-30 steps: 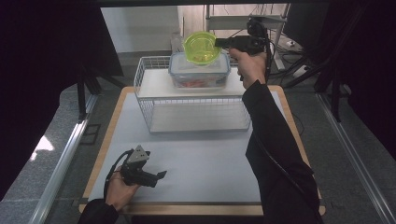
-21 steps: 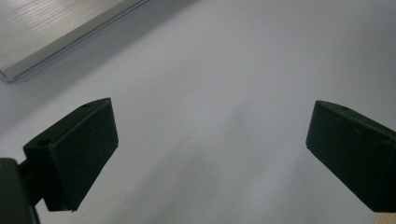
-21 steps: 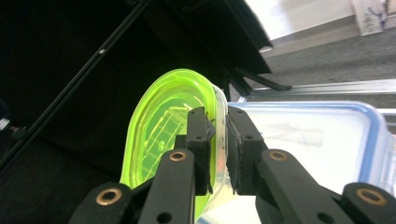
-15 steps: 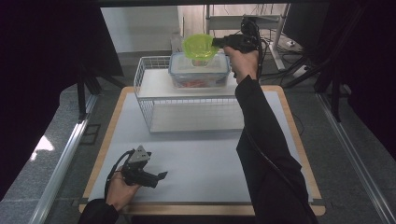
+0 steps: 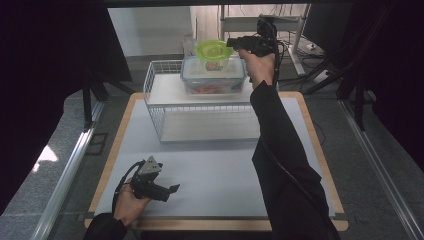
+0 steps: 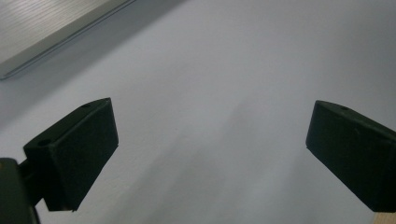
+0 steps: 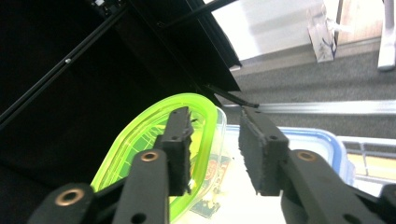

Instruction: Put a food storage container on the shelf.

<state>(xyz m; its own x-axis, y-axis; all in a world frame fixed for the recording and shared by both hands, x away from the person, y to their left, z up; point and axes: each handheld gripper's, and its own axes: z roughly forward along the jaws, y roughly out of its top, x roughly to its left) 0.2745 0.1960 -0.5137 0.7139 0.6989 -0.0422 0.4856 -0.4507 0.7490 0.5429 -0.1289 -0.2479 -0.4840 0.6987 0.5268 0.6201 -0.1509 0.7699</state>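
A small clear container with a lime-green lid [image 5: 213,50] [image 7: 149,140] sits on a larger clear box with a blue-rimmed lid [image 5: 212,80] [image 7: 327,140]. That box stands on top of a white wire rack [image 5: 200,112]. My right gripper [image 5: 231,43] [image 7: 215,140] is held high at the small container's right side. Its jaws are apart, one over the green lid and one outside the rim, with a gap showing on both sides. Low over the grey mat [image 5: 215,170] [image 6: 210,70] at the front left, my left gripper [image 5: 172,189] [image 6: 210,154] is open and empty.
The rack takes up the back middle of the wood-edged table [image 5: 320,145]. Behind it are a metal shelf frame [image 5: 295,35] and cables on the floor. Dark curtains hang at both sides. The right forearm [image 5: 280,150] stretches over the table's right half.
My right gripper has moved a little left and closer to the green-lidded container. The container and my left gripper have stayed put.
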